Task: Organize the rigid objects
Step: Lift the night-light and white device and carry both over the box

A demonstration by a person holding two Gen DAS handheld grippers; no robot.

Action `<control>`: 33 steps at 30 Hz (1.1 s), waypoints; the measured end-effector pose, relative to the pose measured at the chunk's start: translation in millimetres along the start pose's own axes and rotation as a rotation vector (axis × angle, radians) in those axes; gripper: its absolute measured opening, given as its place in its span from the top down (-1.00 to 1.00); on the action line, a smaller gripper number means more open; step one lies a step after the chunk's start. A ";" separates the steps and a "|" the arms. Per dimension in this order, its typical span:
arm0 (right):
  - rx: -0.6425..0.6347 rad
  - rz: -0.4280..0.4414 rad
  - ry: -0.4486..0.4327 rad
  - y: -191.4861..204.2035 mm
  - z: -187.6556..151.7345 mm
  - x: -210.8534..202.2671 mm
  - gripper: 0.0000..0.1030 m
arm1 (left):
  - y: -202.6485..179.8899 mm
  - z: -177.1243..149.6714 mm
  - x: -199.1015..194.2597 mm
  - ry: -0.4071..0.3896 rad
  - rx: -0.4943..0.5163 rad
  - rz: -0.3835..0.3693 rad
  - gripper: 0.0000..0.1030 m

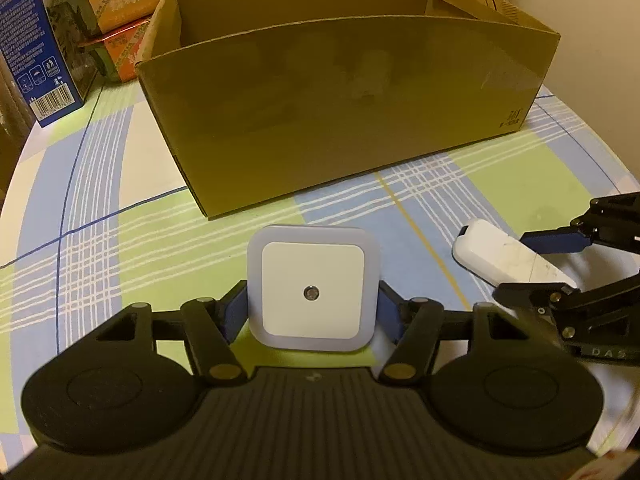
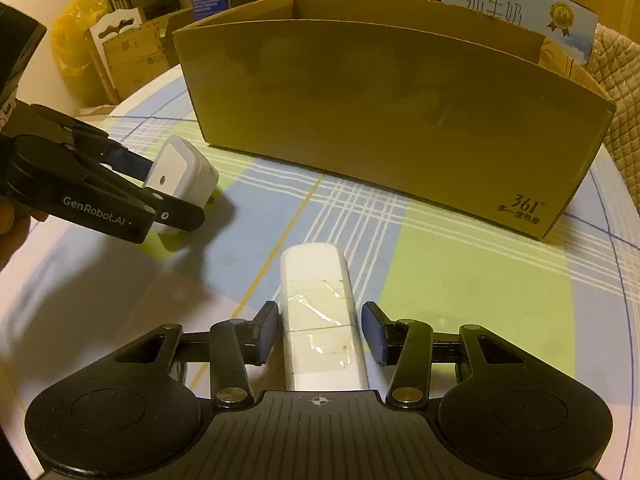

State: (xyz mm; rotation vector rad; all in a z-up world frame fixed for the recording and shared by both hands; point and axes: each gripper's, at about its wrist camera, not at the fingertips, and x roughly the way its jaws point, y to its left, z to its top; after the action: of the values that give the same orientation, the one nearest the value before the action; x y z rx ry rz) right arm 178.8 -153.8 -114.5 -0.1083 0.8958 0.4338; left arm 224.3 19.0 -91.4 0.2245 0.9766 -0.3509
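Off at the far left a blue milk carton [image 1: 30, 40] stands on the checked tablecloth [image 1: 100, 232], with orange and green food boxes [image 1: 116, 12] stacked just beside it toward the wall. Next along, the left gripper [image 1: 312, 300] has its blue pads pressed against both sides of a square white night light [image 1: 313, 289], clamping it with the flat face and its small dark sensor dot turned up toward the wrist camera; from the other side the same night light [image 2: 181, 170] shows tilted between the black fingers, low over the cloth, and I cannot tell whether its underside touches the table. Behind all this, across the middle of the table, sits a long brown cardboard box [image 1: 348, 120], open at the top, its printed corner at the right end, well apart from both held things. To the right of the night light, past a yellow stripe in the cloth, lies a long white rounded device [image 2: 320, 316] patched with clear tape, flat on the table and pointing toward the box. The right gripper [image 2: 320, 330] straddles it: the left pad sits right against its side, the right pad shows a narrow gap, so the fingers are spread, not yet pinching. A pale blue milk carton [image 2: 516, 4] rises behind the box's right end.
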 end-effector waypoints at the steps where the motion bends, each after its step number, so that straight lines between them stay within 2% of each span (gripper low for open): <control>1: -0.005 -0.009 -0.001 1.1 0.0 -0.5 0.26 | -0.7 0.3 -0.8 0.002 -0.003 0.002 -0.18; 8: 0.020 -0.010 -0.021 0.3 0.0 -16.9 0.28 | -7.4 4.8 -26.5 -0.031 -0.043 -0.012 -0.18; 16: 0.098 -0.023 -0.114 -13.9 10.6 -80.2 0.28 | -20.8 14.9 -73.2 -0.081 -0.093 -0.023 -0.18; 24: 0.121 -0.034 -0.201 -15.8 26.8 -136.5 0.27 | -38.1 34.2 -126.1 -0.142 -0.113 -0.011 -0.18; 33: 0.123 -0.035 -0.243 -12.8 34.1 -171.5 0.27 | -51.9 46.8 -162.5 -0.177 -0.112 -0.006 -0.18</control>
State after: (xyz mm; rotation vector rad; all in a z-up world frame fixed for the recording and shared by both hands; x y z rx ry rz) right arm 115.6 -211.2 38.6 0.0407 0.6781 0.3499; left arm 157.2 -14.1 68.9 0.0869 0.8200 -0.3154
